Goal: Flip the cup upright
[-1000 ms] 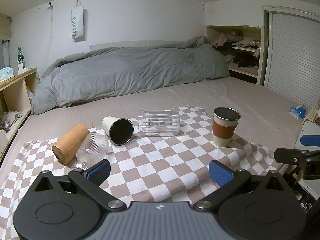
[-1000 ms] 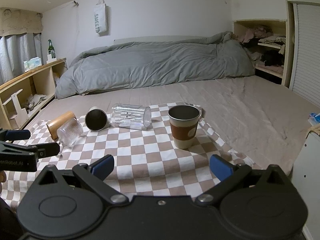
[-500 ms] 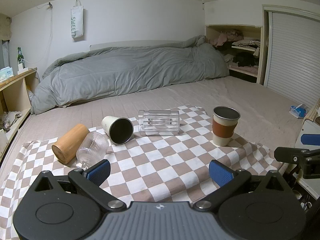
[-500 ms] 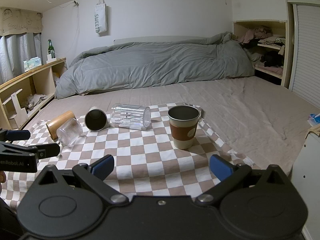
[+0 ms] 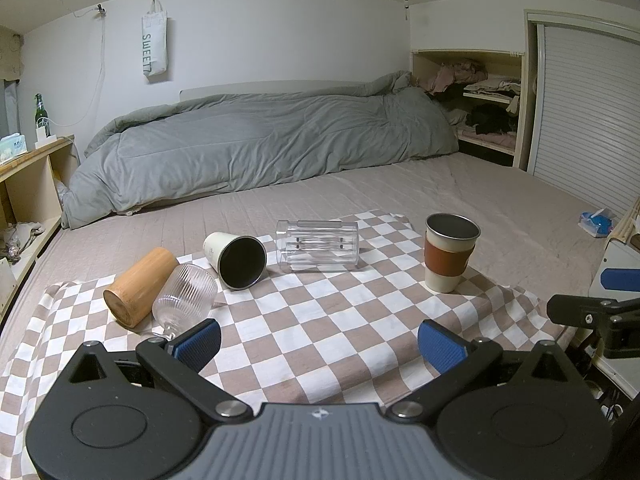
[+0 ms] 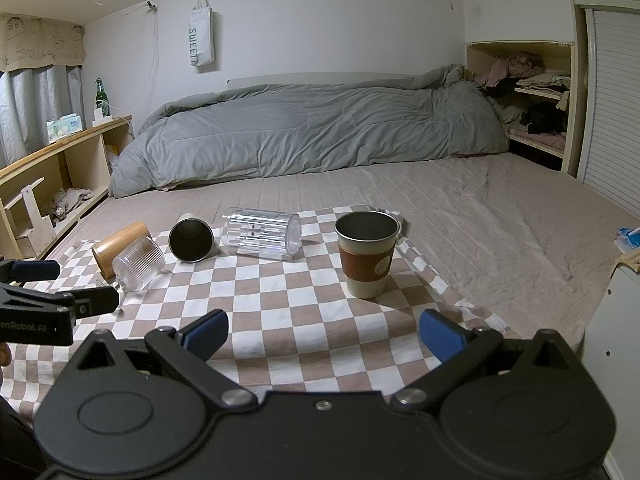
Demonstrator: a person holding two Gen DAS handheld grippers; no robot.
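Several cups lie on their sides on a checkered cloth (image 5: 320, 320) on the bed: a bamboo cup (image 5: 138, 286), a ribbed glass (image 5: 184, 300), a white cup with a dark inside (image 5: 236, 254) and a clear plastic tumbler (image 5: 318, 246). A cup with a brown sleeve (image 5: 450, 256) stands upright at the right. In the right wrist view they show as the bamboo cup (image 6: 116, 242), ribbed glass (image 6: 138, 264), white cup (image 6: 192, 238), tumbler (image 6: 262, 234) and sleeved cup (image 6: 366, 252). My left gripper (image 5: 320, 344) and right gripper (image 6: 324, 334) are open and empty, near the cloth's front edge.
A grey duvet (image 5: 260, 144) lies across the back of the bed. A wooden shelf unit (image 6: 52, 184) runs along the left. A closet with a shutter door (image 5: 584, 112) is at the right. A blue tissue pack (image 5: 598, 222) lies at the bed's right edge.
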